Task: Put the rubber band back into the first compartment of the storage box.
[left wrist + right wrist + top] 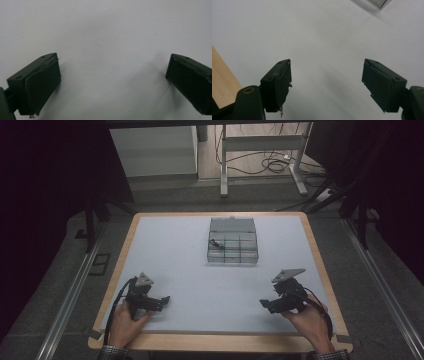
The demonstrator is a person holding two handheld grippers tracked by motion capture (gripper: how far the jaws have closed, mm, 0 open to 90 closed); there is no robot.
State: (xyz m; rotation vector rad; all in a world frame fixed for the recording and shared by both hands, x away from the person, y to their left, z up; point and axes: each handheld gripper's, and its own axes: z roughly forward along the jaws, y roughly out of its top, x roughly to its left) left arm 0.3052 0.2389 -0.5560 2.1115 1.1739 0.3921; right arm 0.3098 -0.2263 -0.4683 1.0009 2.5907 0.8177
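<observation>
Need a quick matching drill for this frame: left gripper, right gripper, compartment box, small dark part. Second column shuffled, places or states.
1. left gripper
2. right gripper
3. clear compartment box
4. small dark part

A. far middle of the white mat
B. open, near right edge of the mat
C. inside a left-hand compartment
D. open, near left edge of the mat

Pairs: 1-D, 2-B, 3-A, 4-C

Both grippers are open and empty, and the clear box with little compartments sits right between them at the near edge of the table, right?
Not quite. The left gripper and right gripper are open and empty, but the clear box sits farther back, toward the table's far edge, as the high view shows.
</observation>
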